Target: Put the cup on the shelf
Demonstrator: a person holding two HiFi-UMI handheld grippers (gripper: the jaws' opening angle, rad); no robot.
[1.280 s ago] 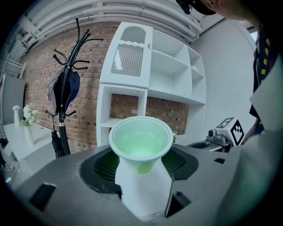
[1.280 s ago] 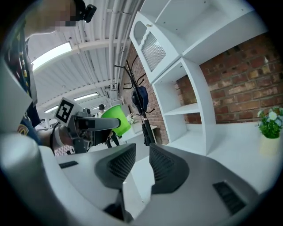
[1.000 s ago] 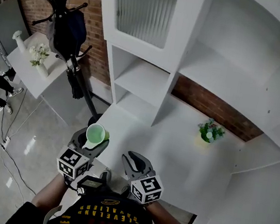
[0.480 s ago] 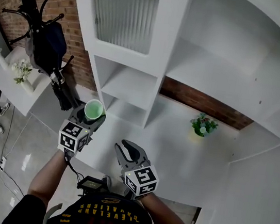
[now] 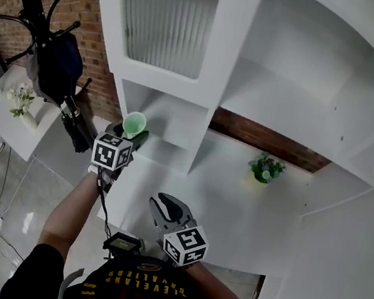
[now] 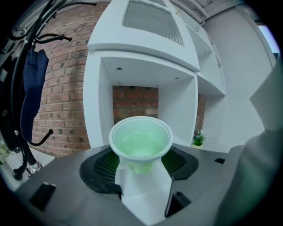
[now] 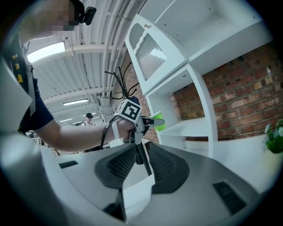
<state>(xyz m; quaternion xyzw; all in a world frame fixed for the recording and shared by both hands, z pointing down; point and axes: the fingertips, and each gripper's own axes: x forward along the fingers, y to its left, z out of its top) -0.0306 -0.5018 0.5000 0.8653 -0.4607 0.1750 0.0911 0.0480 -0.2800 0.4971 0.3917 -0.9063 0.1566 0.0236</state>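
A pale green plastic cup [image 5: 133, 124] stands upright between the jaws of my left gripper [image 5: 126, 133], which is shut on it. The cup hangs in the air just in front of the left edge of the white shelf unit's small lower cubby [image 5: 162, 112]. In the left gripper view the cup [image 6: 140, 141] fills the middle, mouth up and empty, with the brick-backed cubby [image 6: 135, 102] straight behind it. My right gripper [image 5: 166, 208] is low, near my body, open and holding nothing. From the right gripper view the cup [image 7: 158, 122] shows beside the cubby's shelf board [image 7: 188, 126].
A small potted plant [image 5: 264, 169] stands on the white counter [image 5: 233, 211] to the right. A ribbed glass door [image 5: 168, 17] is above the cubby. A coat stand with a dark bag [image 5: 54, 70] and a side table with flowers [image 5: 17, 95] are at the left.
My left gripper has risen and moved forward with the cup, from over the counter's left corner to the mouth of the lower cubby. The right gripper has barely moved.
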